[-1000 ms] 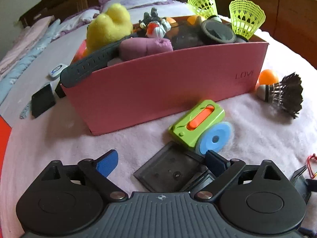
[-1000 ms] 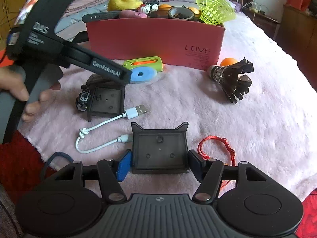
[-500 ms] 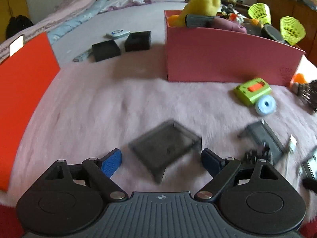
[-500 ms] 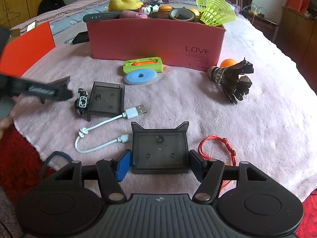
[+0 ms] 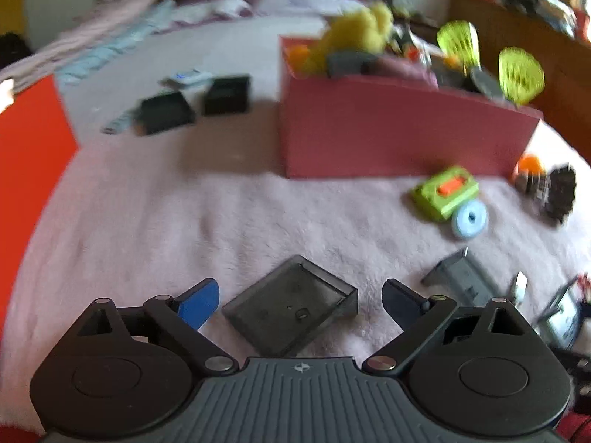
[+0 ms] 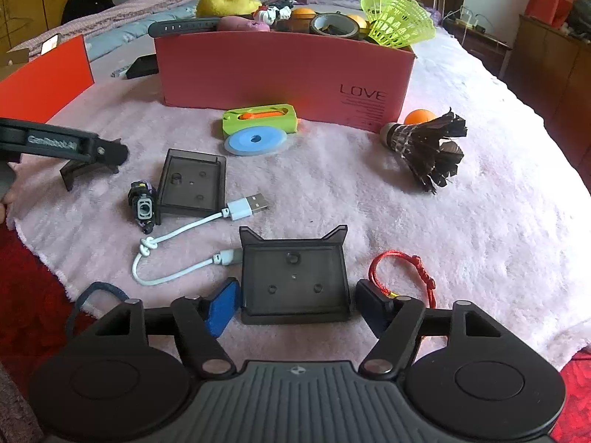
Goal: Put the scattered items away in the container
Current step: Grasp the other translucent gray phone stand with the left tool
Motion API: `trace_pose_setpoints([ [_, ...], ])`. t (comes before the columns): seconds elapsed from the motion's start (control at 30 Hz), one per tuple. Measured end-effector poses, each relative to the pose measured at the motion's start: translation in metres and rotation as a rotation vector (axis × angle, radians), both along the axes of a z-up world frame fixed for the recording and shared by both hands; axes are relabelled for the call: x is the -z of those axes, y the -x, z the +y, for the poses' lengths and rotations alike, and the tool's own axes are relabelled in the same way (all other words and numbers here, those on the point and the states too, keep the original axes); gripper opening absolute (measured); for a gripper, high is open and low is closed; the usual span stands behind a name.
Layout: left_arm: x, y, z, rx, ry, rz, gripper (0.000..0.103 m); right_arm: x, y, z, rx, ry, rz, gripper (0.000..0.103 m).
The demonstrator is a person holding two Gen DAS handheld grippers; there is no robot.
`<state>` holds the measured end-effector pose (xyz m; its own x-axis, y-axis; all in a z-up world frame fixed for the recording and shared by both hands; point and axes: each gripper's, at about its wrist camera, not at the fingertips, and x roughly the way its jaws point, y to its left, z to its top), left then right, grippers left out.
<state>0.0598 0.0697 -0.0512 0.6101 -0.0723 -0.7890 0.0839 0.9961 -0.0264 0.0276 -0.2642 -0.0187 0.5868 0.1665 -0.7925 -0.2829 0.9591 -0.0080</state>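
Pink fleece on the bed (image 6: 480,229) may snag either smoky grey plastic tray (image 6: 295,282) lying unheld between each opening tool (image 6: 295,304), tipping it.

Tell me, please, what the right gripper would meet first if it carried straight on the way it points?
Probably the dark plastic tray lying between the opening fingers of the right gripper, neither touching it; depth there is hard to judge.
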Motion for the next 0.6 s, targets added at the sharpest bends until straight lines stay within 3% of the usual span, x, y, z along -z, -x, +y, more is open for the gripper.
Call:
trace_pose_setpoints([
  [0.07, 0.004, -0.005, 0.001, 0.028, 0.001, 0.023, 0.091, 0.000, 0.000, -0.001, 0.004, 0.000, 0.001, 0.074],
  [0.1, 0.003, -0.003, 0.001, 0.030, 0.000, 0.015, 0.081, 0.000, 0.000, -0.001, 0.005, 0.001, 0.001, 0.074],
  [0.13, 0.003, -0.001, 0.002, 0.027, 0.001, 0.010, 0.079, 0.000, 0.000, -0.001, 0.006, 0.002, 0.001, 0.075],
  [0.43, -0.005, 0.040, -0.004, 0.012, 0.052, -0.003, 0.079, -0.002, 0.004, -0.001, 0.016, 0.004, -0.025, 0.076],
  [0.6, -0.002, 0.061, -0.018, 0.045, 0.012, 0.030, 0.083, -0.005, 0.008, 0.002, 0.000, 0.014, -0.057, 0.073],
])
